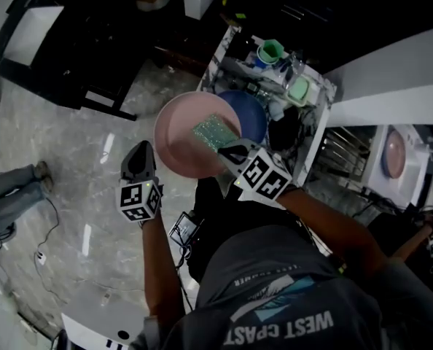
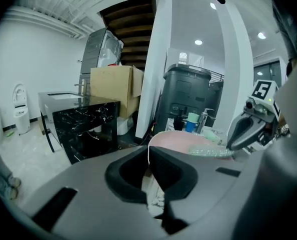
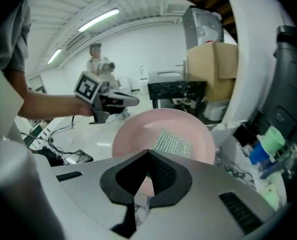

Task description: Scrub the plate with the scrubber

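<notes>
A pink plate [image 1: 181, 133] is held up in the air, tilted toward me. My left gripper [image 1: 146, 150] is shut on the plate's left rim; in the left gripper view [image 2: 148, 156] the thin rim runs between the closed jaws, with the plate [image 2: 181, 140] beyond. My right gripper [image 1: 228, 150] is shut on a green glittery scrubber [image 1: 215, 131], which lies flat against the plate's face. In the right gripper view [image 3: 148, 156] the scrubber [image 3: 173, 144] sticks out from the jaws onto the plate [image 3: 133, 134].
A blue dish [image 1: 251, 115] sits just behind the plate at a cluttered sink counter with a green cup [image 1: 271, 51]. A drying rack with another pink plate [image 1: 393, 154] is at right. A black table [image 1: 63, 57] stands at far left, and a person [image 1: 12, 195] is on the floor.
</notes>
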The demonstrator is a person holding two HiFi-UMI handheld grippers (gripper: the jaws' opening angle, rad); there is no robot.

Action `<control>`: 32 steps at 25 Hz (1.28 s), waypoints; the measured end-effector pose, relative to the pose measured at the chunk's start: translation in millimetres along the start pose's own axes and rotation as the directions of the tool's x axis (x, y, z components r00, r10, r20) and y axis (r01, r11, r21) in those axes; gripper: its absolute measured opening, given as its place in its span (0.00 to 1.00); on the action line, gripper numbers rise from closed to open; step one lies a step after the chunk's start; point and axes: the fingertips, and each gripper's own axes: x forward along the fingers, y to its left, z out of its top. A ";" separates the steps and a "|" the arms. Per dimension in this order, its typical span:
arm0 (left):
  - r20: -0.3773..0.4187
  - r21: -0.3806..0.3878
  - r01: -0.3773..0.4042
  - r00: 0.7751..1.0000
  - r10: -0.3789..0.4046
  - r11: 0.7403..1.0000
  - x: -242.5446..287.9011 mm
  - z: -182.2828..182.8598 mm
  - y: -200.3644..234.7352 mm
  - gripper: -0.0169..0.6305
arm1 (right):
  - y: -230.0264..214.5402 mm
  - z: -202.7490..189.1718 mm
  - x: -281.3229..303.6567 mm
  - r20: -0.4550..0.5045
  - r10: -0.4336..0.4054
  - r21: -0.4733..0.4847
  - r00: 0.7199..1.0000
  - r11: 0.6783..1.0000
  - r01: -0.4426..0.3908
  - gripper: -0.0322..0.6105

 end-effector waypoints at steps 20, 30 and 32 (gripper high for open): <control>-0.093 0.018 0.072 0.993 -0.070 0.997 21.9 -27.7 -2.3 0.03 | -5.7 -3.9 35.0 -0.273 0.101 -0.163 0.957 0.975 -0.150 0.09; -0.089 0.054 0.076 0.993 -0.071 0.996 28.0 -20.9 -2.7 0.03 | 55.1 18.3 78.0 -0.277 0.218 -0.207 0.936 0.937 -0.280 0.09; -0.093 0.063 0.073 0.993 -0.067 0.995 28.5 -20.9 -3.2 0.03 | 36.8 25.6 88.5 -0.278 0.182 -0.222 0.943 0.943 -0.247 0.09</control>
